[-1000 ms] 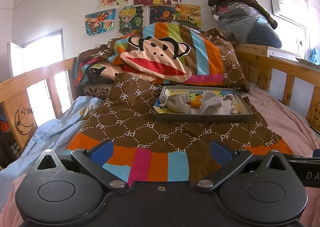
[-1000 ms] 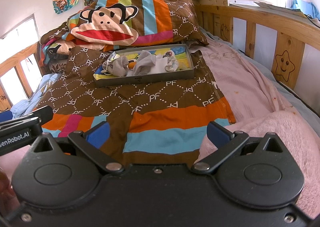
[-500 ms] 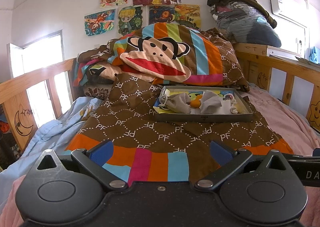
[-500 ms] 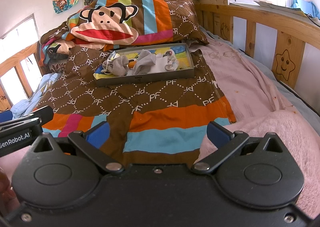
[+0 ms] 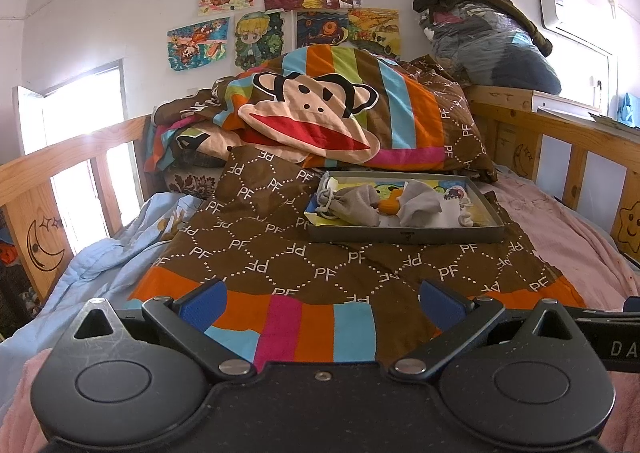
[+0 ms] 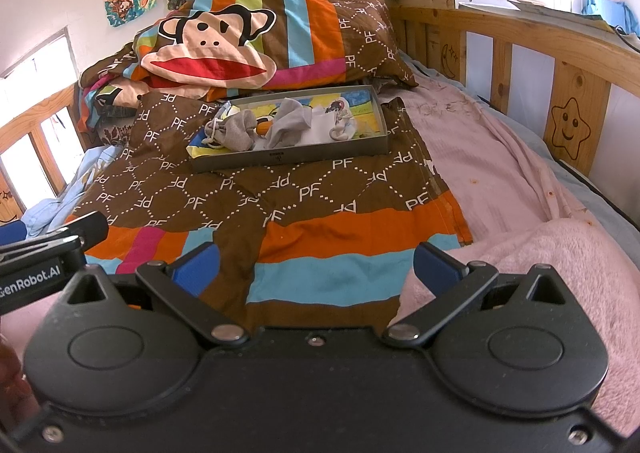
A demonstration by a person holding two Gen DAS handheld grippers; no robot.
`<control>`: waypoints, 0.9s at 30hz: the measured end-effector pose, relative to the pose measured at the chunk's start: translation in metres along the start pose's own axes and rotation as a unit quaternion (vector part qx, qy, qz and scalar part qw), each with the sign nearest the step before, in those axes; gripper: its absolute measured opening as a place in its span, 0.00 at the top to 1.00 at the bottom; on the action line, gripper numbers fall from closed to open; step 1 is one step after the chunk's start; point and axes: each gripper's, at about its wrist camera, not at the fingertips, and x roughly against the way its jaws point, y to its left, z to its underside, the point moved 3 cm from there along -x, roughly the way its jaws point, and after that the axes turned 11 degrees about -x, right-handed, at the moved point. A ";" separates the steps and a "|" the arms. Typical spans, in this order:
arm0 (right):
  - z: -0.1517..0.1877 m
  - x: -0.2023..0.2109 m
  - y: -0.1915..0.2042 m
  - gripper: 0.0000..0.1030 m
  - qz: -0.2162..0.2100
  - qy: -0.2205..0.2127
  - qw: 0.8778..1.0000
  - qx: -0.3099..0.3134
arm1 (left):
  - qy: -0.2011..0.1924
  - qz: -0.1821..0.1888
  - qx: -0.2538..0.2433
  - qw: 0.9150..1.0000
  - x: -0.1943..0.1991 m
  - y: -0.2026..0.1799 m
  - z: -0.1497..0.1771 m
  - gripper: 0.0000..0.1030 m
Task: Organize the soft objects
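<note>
Both tongs hover low over the foot of a bed, each spread wide and holding nothing: the left tongs (image 5: pixel 322 303) sit at the bottom centre of the left wrist view with blue pads (image 5: pixel 204 301) apart over a striped quilt (image 5: pixel 280 253), and the right tongs (image 6: pixel 316 267) sit likewise at the bottom of the right wrist view, their left neighbour's arm showing at the lower left edge. The soft things lie in a shallow grey tray (image 5: pixel 404 235) resting on the quilt, right of centre in the left view and just above centre in the right view (image 6: pixel 288 157), well apart from both tongs. In the tray are a grey drawstring pouch (image 5: pixel 352 203) at its left end, a crumpled grey cloth (image 5: pixel 420 201) in the middle with a small orange item (image 5: pixel 390 206) between them, and a white cloth (image 5: pixel 452 209) toward the right. Behind the tray a pillow with a monkey face (image 5: pixel 308 117) leans on heaped bedding. A pink sheet (image 6: pixel 480 157) covers the right side of the bed, beside a wooden rail (image 6: pixel 572 93) with a star carved in it. Drawings (image 5: pixel 260 41) hang on the wall at the upper centre.
</note>
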 end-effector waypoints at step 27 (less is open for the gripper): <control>0.000 0.000 0.000 0.00 0.000 0.001 1.000 -0.001 | 0.002 -0.001 0.007 1.000 0.000 -0.002 0.003 0.01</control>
